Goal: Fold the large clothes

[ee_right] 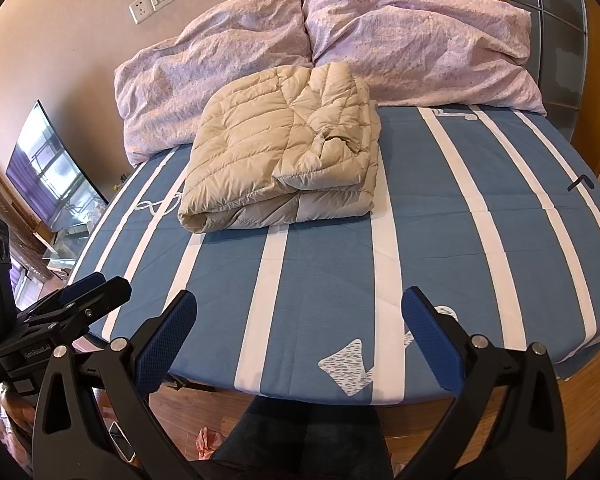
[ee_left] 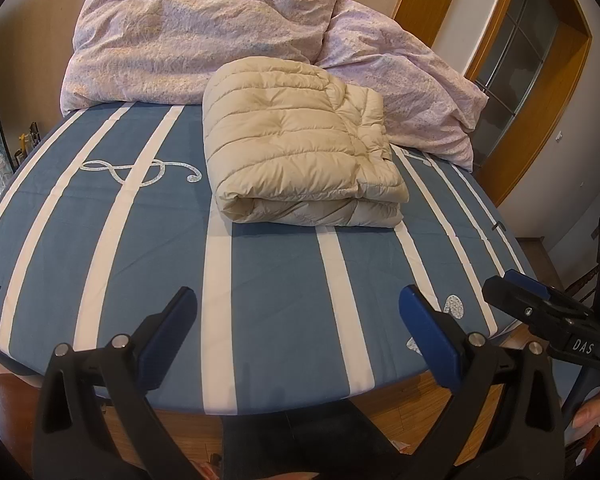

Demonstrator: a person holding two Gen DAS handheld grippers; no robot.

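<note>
A beige quilted puffer jacket point(ee_left: 300, 148) point(ee_right: 284, 160) lies folded into a thick bundle on the blue bed sheet with white stripes point(ee_left: 268, 272) point(ee_right: 332, 248), near the pillows. My left gripper point(ee_left: 298, 304) hovers over the bed's near edge, open, nothing between its blue pads. My right gripper point(ee_right: 300, 308) is also open and empty above the near edge. Both are well short of the jacket. The right gripper point(ee_left: 540, 312) shows at the right of the left wrist view; the left gripper point(ee_right: 80, 296) shows at the left of the right wrist view.
Two lilac pillows point(ee_left: 204, 32) point(ee_right: 412, 36) lean against the wall behind the jacket. A television point(ee_right: 52, 172) stands left of the bed, a wooden door frame point(ee_left: 540, 92) to the right. A phone point(ee_right: 122, 440) lies on the wooden floor beside a person's dark-clothed legs point(ee_right: 308, 436).
</note>
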